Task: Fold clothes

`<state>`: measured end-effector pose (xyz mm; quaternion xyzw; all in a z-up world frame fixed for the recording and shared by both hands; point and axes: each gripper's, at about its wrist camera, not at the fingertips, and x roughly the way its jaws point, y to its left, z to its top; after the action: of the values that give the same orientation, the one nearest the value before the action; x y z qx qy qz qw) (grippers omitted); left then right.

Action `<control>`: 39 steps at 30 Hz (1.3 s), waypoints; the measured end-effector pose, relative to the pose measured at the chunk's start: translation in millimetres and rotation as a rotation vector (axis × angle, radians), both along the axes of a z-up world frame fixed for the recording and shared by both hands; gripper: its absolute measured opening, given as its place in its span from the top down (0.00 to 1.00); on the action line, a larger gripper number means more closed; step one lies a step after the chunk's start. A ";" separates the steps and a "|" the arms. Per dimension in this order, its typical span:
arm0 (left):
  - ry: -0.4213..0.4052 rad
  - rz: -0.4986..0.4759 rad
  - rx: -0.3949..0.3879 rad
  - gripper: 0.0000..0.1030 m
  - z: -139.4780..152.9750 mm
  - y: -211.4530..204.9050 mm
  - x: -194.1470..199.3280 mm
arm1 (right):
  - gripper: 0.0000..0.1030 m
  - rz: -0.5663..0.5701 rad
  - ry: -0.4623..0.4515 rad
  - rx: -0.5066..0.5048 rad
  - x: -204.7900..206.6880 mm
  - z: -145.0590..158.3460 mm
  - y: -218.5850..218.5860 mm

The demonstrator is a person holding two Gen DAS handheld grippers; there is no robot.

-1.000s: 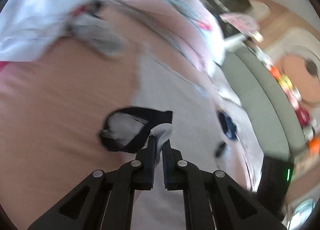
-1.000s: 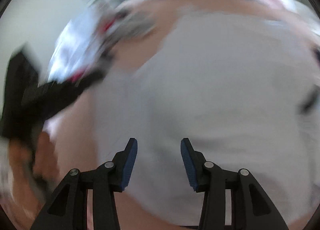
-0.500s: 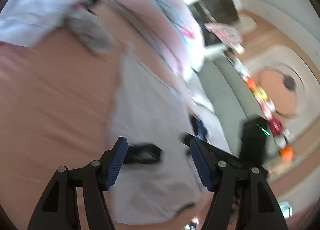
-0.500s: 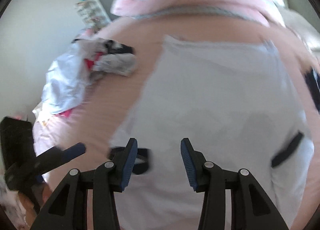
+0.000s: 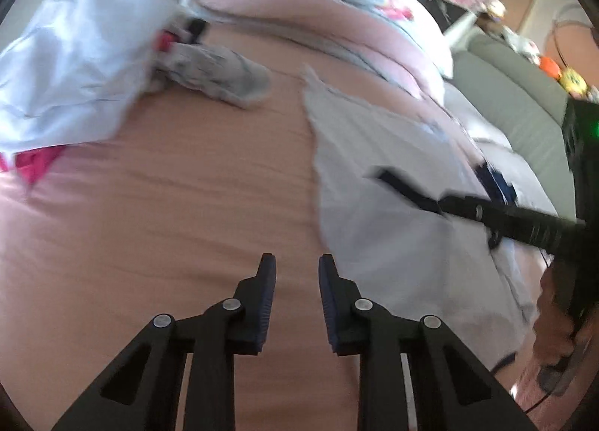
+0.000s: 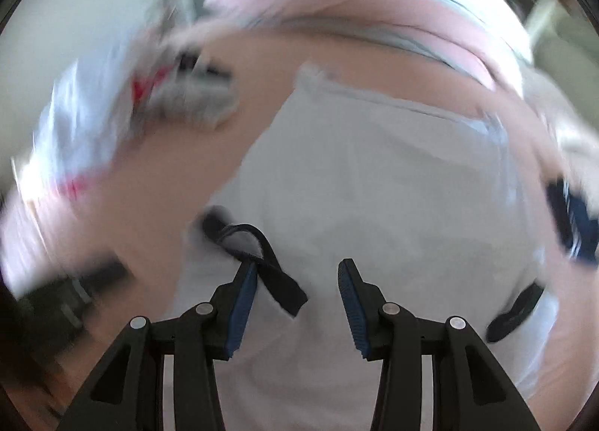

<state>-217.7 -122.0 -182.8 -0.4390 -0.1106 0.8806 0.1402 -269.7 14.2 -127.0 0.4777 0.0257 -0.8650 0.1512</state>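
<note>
Claws (image 5: 297,262) (image 6: 297,266) gape; blurred white shirt (image 6: 374,187) below.

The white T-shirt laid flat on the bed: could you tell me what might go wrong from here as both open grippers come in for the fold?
1. The right gripper hovers open over the white T-shirt, its left finger at the black-trimmed sleeve; closing there might catch only the cuff and bunch it.
2. The left gripper is over the bare pink sheet, beside the shirt's edge, so it could pinch the sheet instead.

White black-trimmed shirt (image 6: 374,187), spread flat on pink bed (image 5: 168,214).
</note>
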 end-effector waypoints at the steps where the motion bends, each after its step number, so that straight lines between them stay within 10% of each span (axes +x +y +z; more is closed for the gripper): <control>1: -0.005 -0.023 0.001 0.80 -0.3 6.7 -3.2 | 0.57 -0.004 -0.024 -0.018 -2.6 0.7 3.4; 11: 0.000 -0.106 -0.088 0.80 -0.8 30.7 -64.4 | 0.57 0.077 -0.165 0.190 9.1 -51.0 -2.7; 15: -0.070 -0.036 -0.064 0.80 -11.5 16.9 -73.3 | 0.57 -0.018 -0.206 0.050 12.2 -48.9 33.9; 19: 0.048 -0.128 0.038 0.80 17.4 12.6 -49.8 | 0.57 -0.004 -0.131 -0.059 13.6 -23.1 38.1; 22: -0.036 -0.210 0.055 0.80 8.3 22.7 -40.7 | 0.57 0.022 -0.122 -0.058 7.6 -23.5 25.1; 30: -0.077 -0.276 -0.263 0.79 -11.2 54.6 25.2 | 0.56 -0.050 -0.194 -0.027 4.7 -41.7 24.1; 36: 0.055 -0.142 -0.197 0.79 19.7 29.9 57.4 | 0.56 -0.086 -0.203 -0.112 44.0 -7.6 62.4; 39: -0.007 -0.152 -0.189 0.79 9.5 37.5 61.9 | 0.56 -0.109 -0.197 -0.070 69.0 -11.9 89.0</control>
<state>-155.7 -84.5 -173.4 -0.4602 0.0060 0.8725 0.1640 -200.7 103.3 -138.8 0.5554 -0.0456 -0.8213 0.1223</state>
